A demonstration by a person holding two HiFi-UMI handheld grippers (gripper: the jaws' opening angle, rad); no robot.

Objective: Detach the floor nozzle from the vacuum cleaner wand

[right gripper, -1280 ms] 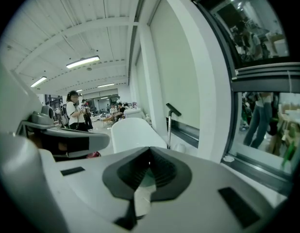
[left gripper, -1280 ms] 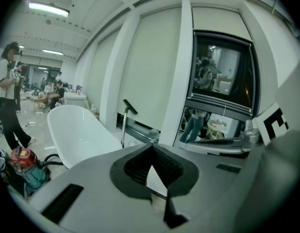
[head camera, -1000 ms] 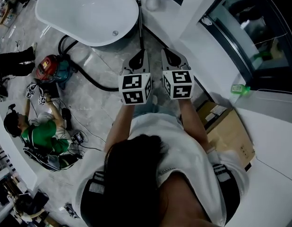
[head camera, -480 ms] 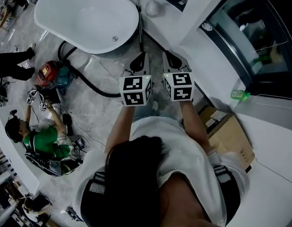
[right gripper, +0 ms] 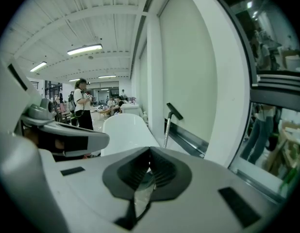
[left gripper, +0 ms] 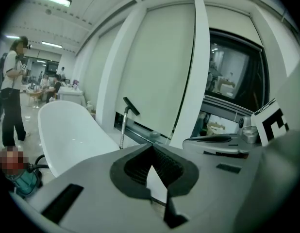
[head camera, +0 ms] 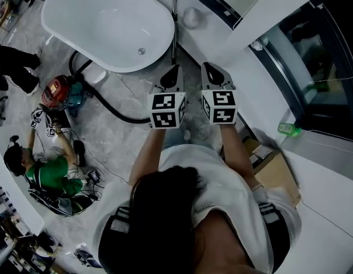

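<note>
The vacuum wand (head camera: 174, 21) is a thin metal tube standing upright by the wall at the end of the white bathtub (head camera: 102, 21). A black angled piece tops the wand (left gripper: 124, 123), which also shows in the right gripper view (right gripper: 167, 123). A black hose (head camera: 108, 99) runs over the floor to the red vacuum body (head camera: 56, 89). My left gripper (head camera: 174, 71) and right gripper (head camera: 209, 68) are held side by side in the air, short of the wand. Both left gripper (left gripper: 152, 148) and right gripper (right gripper: 149, 153) are shut with nothing between them.
A white window wall (head camera: 251, 73) runs along the right. A cardboard box (head camera: 273, 167) lies on the floor by my right side, and a green bottle (head camera: 289, 129) sits on the sill. One person sits on the floor (head camera: 48, 173); another stands (head camera: 16, 67) beyond.
Both grippers have moved forward together toward the wand and the tub's end. Their jaws stayed shut.
</note>
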